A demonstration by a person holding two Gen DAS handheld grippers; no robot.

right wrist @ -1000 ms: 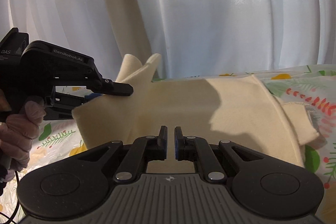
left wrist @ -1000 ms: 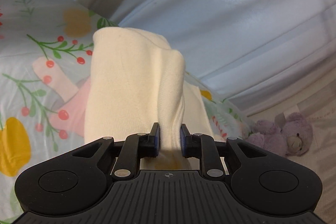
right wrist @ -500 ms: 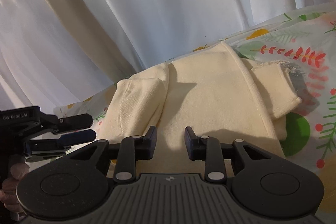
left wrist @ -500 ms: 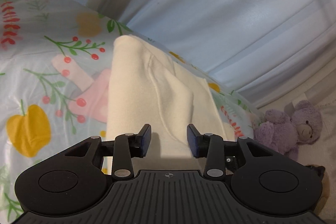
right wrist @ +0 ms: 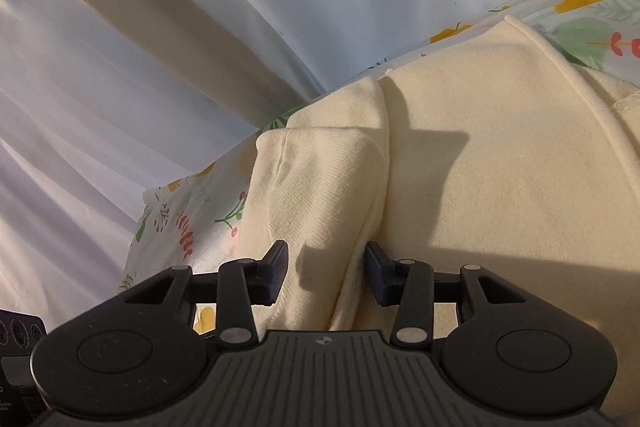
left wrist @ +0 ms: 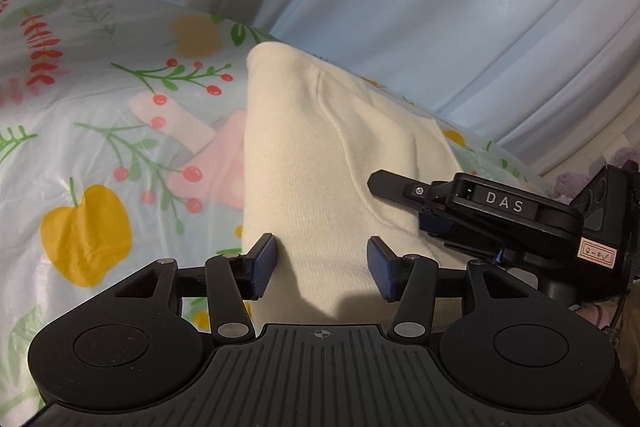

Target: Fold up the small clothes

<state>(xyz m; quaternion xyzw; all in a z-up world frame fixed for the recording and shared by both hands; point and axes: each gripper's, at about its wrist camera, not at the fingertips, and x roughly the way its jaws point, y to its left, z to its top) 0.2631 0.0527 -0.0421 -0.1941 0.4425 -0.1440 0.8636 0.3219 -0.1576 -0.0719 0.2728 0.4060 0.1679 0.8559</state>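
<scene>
A cream knit garment (left wrist: 320, 163) lies on the floral sheet, with one side folded over its body. My left gripper (left wrist: 322, 269) is open, its blue pads on either side of the garment's near edge, holding nothing. My right gripper (right wrist: 326, 273) is open too, its jaws straddling the folded cream flap (right wrist: 320, 179) at its near end. The right gripper also shows in the left wrist view (left wrist: 472, 205), low over the garment's right side. The garment's wide body (right wrist: 500, 155) spreads to the right in the right wrist view.
The floral plastic sheet (left wrist: 80, 107) covers the surface. A pink and white small garment (left wrist: 208, 155) lies left of the cream one, partly under it. White curtains (right wrist: 200, 7) hang close behind. A purple plush toy (left wrist: 624, 159) sits at the far right edge.
My left gripper let go of the cream cloth, which now lies folded flat, and opened wide. My right gripper opened from shut and moved left to the folded flap.
</scene>
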